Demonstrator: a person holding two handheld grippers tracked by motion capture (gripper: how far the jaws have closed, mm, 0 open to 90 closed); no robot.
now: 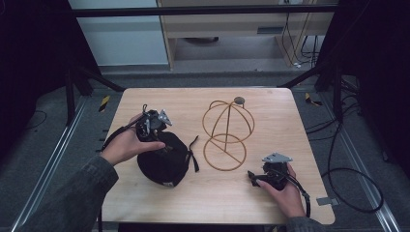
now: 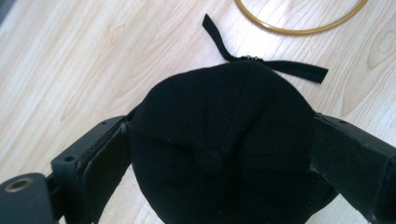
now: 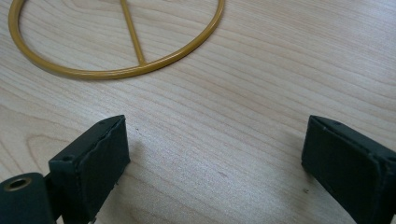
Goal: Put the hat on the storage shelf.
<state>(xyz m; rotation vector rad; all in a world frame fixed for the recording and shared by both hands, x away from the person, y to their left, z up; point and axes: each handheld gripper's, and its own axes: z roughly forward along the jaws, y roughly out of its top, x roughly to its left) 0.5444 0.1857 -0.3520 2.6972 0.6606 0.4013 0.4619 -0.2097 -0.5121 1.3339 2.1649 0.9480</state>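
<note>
While the black cap point(image 2: 219, 154) lay crown-up on the wooden table point(image 1: 270, 193), left of the gold wire stand point(image 1: 226, 137), it was bracketed by the wide-spread left gripper point(image 2: 219, 158), both jaws against its sides. The right gripper point(image 3: 215, 163) was held gaping wide, with nothing in it, near the stand's base ring.

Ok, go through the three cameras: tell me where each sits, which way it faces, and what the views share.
High view: above the person's side, facing forward and down on the table; both forearms, left gripper on the black cap, right gripper.
Left gripper view: rides that gripper, looking down at the cap between its wide jaws.
Right gripper view: rides that gripper, looking along bare wood between open jaws.
Shared: all three show the gold wire stand.
</note>
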